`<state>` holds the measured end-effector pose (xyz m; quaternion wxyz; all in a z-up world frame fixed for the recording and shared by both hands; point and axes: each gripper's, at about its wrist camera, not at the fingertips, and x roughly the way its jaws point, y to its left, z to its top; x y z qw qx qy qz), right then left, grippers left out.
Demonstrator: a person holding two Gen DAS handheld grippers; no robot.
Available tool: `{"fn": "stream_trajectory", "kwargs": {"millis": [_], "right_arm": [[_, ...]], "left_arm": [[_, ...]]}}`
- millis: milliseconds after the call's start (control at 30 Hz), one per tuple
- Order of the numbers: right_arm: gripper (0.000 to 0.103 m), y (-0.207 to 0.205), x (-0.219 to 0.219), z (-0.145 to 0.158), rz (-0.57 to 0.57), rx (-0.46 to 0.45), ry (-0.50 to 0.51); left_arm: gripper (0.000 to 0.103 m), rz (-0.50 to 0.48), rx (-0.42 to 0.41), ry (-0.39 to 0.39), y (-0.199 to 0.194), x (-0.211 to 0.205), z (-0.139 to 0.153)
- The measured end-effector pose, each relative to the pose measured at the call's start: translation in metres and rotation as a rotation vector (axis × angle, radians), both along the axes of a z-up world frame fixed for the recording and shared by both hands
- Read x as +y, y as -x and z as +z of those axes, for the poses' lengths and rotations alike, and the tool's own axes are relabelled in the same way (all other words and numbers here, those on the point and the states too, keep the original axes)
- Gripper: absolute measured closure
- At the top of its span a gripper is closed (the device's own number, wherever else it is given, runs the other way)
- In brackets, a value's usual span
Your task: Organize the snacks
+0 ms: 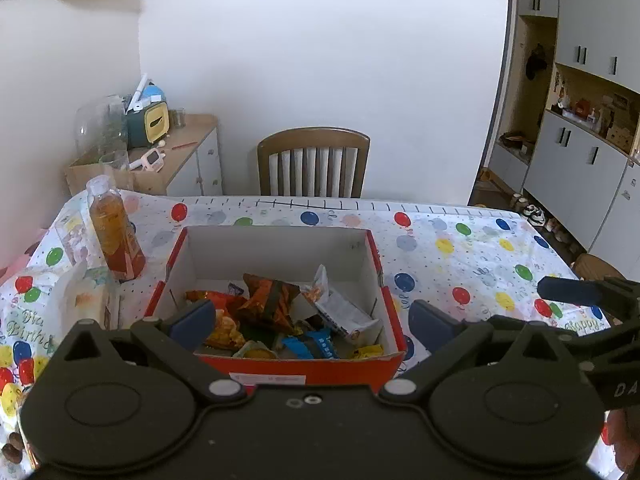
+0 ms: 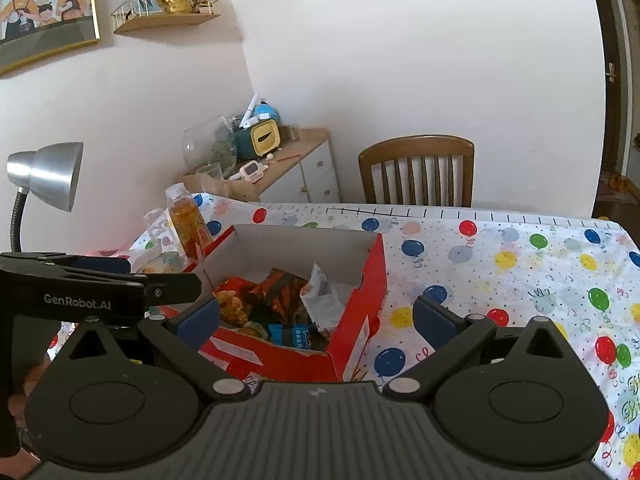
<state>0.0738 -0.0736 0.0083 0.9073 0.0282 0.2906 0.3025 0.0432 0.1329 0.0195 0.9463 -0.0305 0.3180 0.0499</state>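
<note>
- i have both hand-held grippers up over the near edge of the surface [image 1: 460, 248], which wears a cloth printed with coloured balloons.
- my left hand-held gripper [image 1: 314, 324] has its jaws spread wide, with nothing between the blue pads [image 1: 192, 322]; they frame the box without touching it.
- my right hand-held gripper [image 2: 318, 322] also stands fully open and empty, its pads [image 2: 434, 322] clear of everything.
- in the right wrist view the left hand-held gripper shows at the left edge, beside the box's near left corner.
- the red cardboard box [image 1: 304, 368] sits on the surface directly ahead, open at the top, white inside.
- the snacks [image 1: 280, 316] lie piled in the near half of the box: an orange and brown crinkled packet [image 1: 270, 300] in the middle, a white packet [image 1: 340, 308] leaning to its right, a blue wrapper [image 1: 314, 344] near the front wall, and yellow pieces at the near left and near right corners.
- the far half of the box floor is bare.
- a clear bottle of amber drink [image 1: 114, 236] stands upright on the surface just left of the box, with a clear glass behind it further left.
- a pale bag [image 1: 86, 300] rests on the surface near the box's left wall.
- a wooden chair [image 1: 314, 164] is tucked in at the far side of the surface.
- a low cabinet [image 1: 188, 160] stands at the far left against the wall, loaded with small clutter.
- in the right wrist view a metal desk lamp [image 2: 48, 176] rises at the far left.
</note>
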Motion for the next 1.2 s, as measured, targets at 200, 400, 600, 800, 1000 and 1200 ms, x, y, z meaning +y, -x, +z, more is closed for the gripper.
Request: {"fn": "stream_trajectory", "kwargs": {"millis": [200,400,600,800,1000,1200], "right_arm": [[0.0,0.002,0.002,0.0,-0.001,-0.004,0.001],[0.0,0.003,0.002,-0.002,-0.007,0.009,0.0],[0.0,0.005,-0.001,-0.001,-0.042,0.008,-0.007],[0.0,0.009,-0.001,0.003,-0.07,-0.02,-0.005],[0.0,0.01,0.001,0.002,-0.061,-0.017,-0.004],[0.0,0.011,0.003,0.002,-0.054,-0.005,-0.006]], "left_arm": [[0.0,0.023,0.006,0.018,0.005,-0.001,-0.001],[0.0,0.046,-0.002,0.013,0.008,-0.001,0.002],[0.0,0.065,-0.009,0.01,0.012,-0.002,0.004],[0.0,0.077,-0.01,0.016,0.017,0.0,0.004],[0.0,0.094,-0.018,0.013,0.023,0.0,0.006],[0.0,0.111,-0.017,0.018,0.028,0.003,0.006]]}}
